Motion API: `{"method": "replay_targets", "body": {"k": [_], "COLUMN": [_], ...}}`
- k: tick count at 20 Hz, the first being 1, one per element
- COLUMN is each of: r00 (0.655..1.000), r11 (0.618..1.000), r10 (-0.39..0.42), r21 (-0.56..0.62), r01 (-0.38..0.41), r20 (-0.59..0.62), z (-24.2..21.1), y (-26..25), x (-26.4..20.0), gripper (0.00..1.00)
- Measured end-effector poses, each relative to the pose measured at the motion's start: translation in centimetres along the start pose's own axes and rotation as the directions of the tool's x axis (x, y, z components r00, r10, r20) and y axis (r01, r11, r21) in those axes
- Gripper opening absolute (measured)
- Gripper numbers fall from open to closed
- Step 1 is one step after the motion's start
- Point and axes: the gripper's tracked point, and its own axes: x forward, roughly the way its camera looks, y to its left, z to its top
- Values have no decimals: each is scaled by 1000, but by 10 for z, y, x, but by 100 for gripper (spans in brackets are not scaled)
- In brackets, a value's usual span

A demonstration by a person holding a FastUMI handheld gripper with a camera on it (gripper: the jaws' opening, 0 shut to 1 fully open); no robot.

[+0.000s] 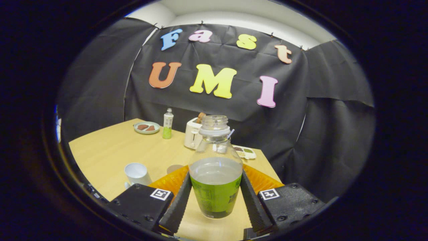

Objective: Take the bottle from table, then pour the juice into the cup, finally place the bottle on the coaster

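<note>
**Ana:** Fingers (180,201) sit closest, one on each side of the bottle (216,174), both pressing its green label. So the gripper (216,201) is closed on it, partway in, as far as the bottle's width lets it go.

**Ben:** Is the bottle off the table (110,154)?

**Ana:** I cannot tell; its base looks at or just above the wood. It stands upright, cap off, with liquid roughly up to its shoulder.

**Ben:** What matters for doing this step well?

**Ana:** My judgement: keep the grip firm and low on the label and lift straight, since the mouth is open and tilting early would spill. Then carry it left of where the bottle is now, to the cup (137,174), which stands near it. Tip slowly with the mouth over the rim.

**Ben:** And the coaster?

**Ana:** A pale round disc (174,168) lies just behind the bottle to its left, half hidden by the finger. It may be the coaster, though I am not sure.

**Ben:** What else is around?

**Ana:** Light wood table. Well beyond the bottle stand a toaster (193,135), a small green bottle (167,124) and a plate (146,127) with brown pieces. A small tray (246,152) sits just right of it. Black cloth (327,127) closes the booth behind.
</note>
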Motion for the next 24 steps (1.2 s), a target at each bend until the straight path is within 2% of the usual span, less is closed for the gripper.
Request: {"method": "replay_targets", "body": {"k": [4, 7, 11, 19, 24], "r00": [993, 981, 968, 938, 928], "r11": [981, 937, 872, 692, 567], "r10": [-108, -181, -225, -275, -247], "r21": [-158, -289, -419, -635, -736], "r01": [113, 195, 251, 344, 371], "r20": [44, 75, 112, 209, 278], "z": [26, 32, 36, 36, 44], "y": [-13, -13, 4, 39, 59], "x": [5, 11, 28, 60, 63], "gripper": [82, 82, 82, 82, 82]}}
